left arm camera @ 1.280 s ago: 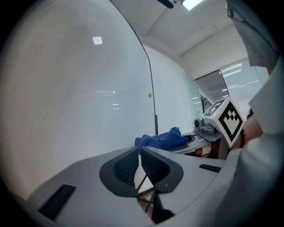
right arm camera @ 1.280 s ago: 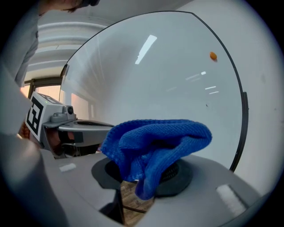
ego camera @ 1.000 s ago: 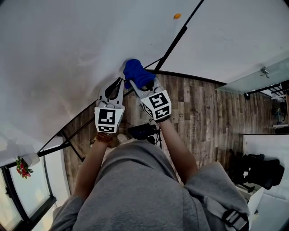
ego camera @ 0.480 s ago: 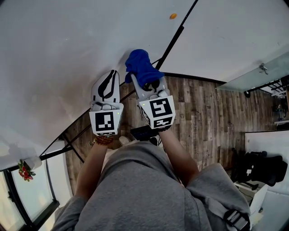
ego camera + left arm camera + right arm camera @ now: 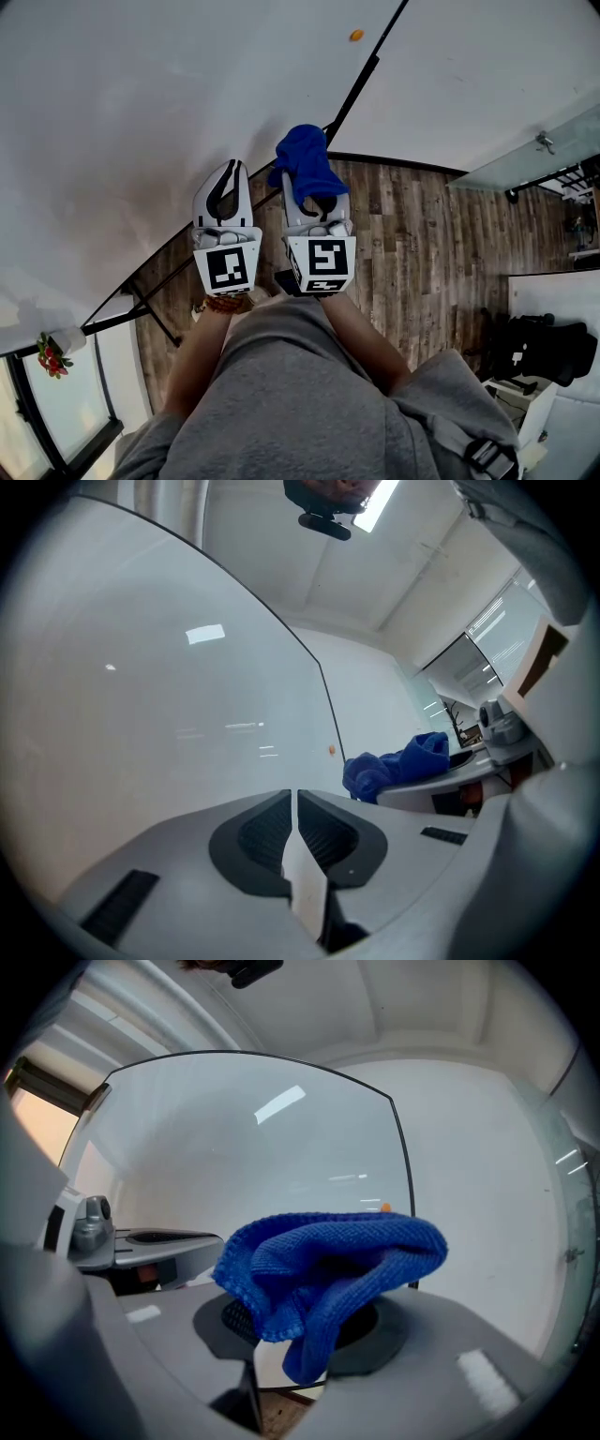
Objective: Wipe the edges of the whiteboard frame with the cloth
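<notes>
Moved: both grippers are drawn lower in frame and squared side by side, and the cloth is off the frame corner where it sat a second ago.

- Right gripper [image 5: 309,192], centre: jaws clenched on blue cloth [image 5: 305,161], bunched and drooping over the pads. Likely soft, light and limp; best pinched by a thick fold.
- Left gripper [image 5: 228,178], just beside: jaws closed to a slit, empty.
- Beyond: whiteboard [image 5: 141,122], black frame edge [image 5: 361,80] upper centre.

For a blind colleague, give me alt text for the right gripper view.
A bunched blue cloth is clamped in the right gripper, before a glossy whiteboard with a thin dark frame. The left gripper shows at the left.
</notes>
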